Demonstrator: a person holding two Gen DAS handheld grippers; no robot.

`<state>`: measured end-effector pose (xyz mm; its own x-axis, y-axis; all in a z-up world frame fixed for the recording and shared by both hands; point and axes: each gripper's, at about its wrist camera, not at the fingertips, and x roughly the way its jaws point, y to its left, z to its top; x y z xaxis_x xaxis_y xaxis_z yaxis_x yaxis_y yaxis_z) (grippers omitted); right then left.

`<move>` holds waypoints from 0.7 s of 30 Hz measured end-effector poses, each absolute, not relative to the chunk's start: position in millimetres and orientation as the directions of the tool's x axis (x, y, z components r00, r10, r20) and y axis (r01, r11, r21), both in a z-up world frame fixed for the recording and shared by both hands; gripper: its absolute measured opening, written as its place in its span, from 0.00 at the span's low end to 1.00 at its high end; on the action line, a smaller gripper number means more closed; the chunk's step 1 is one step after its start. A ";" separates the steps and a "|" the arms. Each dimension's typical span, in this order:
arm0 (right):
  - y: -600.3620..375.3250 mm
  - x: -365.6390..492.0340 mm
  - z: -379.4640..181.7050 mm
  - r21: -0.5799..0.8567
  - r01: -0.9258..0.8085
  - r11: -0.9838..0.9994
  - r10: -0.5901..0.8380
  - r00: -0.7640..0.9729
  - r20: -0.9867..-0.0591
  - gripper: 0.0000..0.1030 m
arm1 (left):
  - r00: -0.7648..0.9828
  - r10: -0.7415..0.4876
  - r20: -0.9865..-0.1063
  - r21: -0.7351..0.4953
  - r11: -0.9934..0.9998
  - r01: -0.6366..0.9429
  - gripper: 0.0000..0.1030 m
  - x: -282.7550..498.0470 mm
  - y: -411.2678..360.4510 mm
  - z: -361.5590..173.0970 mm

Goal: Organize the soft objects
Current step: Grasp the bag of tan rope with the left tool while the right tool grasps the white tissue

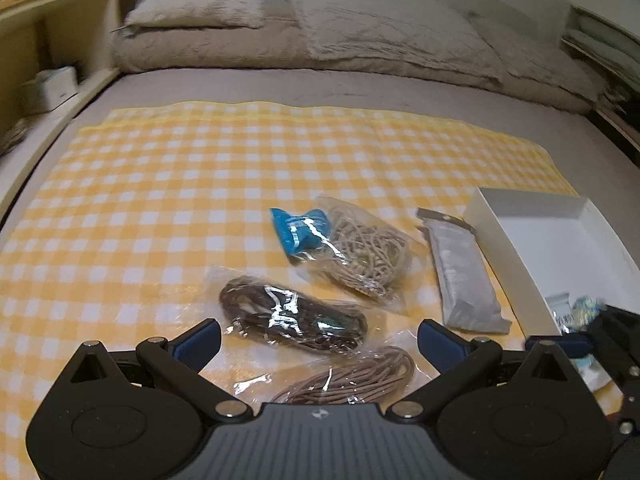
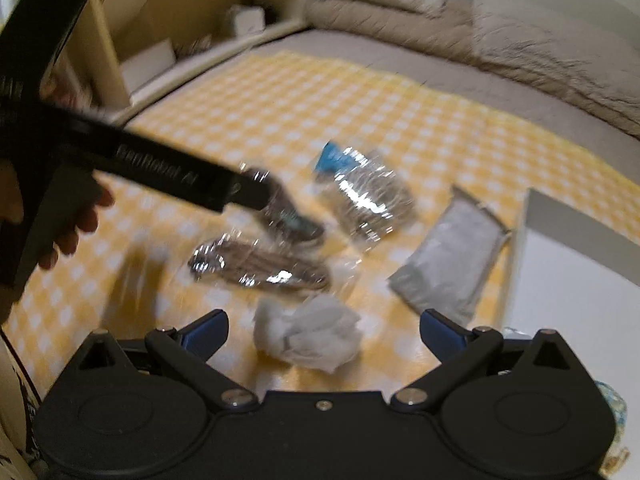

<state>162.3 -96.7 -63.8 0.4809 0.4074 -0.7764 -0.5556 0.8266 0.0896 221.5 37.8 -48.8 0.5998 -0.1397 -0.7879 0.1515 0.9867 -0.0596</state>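
Left wrist: my left gripper is spread, empty, over the dark cord bag. Slick, floppy plastic; pinch mid-bundle. Right gripper also gapes, empty.

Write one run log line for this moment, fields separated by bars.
left gripper open above dark cord bag | right gripper open, empty | white box right

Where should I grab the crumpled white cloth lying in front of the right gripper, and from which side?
Take the crumpled white cloth by its bunched middle, coming straight down and forward from the near side. The right gripper is open with the cloth already lying between its blue fingers. Its raised folds look easy to pinch, and no other item seems to touch it.
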 end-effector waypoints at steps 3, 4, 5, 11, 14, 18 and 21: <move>-86.9 165.3 -70.0 0.095 -0.574 0.814 0.412 0.453 -0.791 0.98 | 0.569 -0.173 -0.804 -0.039 0.970 0.240 0.99 227.6 32.4 -59.3; -83.5 166.8 -71.7 0.100 -0.577 0.810 0.413 0.443 -0.796 0.96 | 0.557 -0.176 -0.812 -0.029 0.965 0.262 0.98 229.2 30.2 -63.9; -81.7 167.7 -73.2 0.105 -0.579 0.808 0.415 0.433 -0.800 0.95 | 0.546 -0.175 -0.819 -0.020 0.960 0.278 0.98 231.0 29.3 -69.5; -75.6 174.9 -86.7 0.116 -0.574 0.811 0.399 0.398 -0.826 0.85 | 0.490 -0.195 -0.850 -0.032 0.947 0.320 0.91 246.2 25.9 -93.1; -77.1 179.6 -91.6 0.116 -0.571 0.813 0.397 0.398 -0.827 0.67 | 0.462 -0.198 -0.865 -0.038 0.942 0.332 0.91 252.2 24.4 -100.1; -82.5 182.9 -92.5 0.138 -0.586 0.799 0.417 0.374 -0.829 0.63 | 0.420 -0.210 -0.883 -0.069 0.943 0.326 0.91 255.1 26.8 -105.0; -83.6 180.0 -90.2 0.128 -0.601 0.789 0.415 0.367 -0.833 0.61 | 0.393 -0.220 -0.893 -0.085 0.939 0.334 0.91 252.9 27.1 -104.0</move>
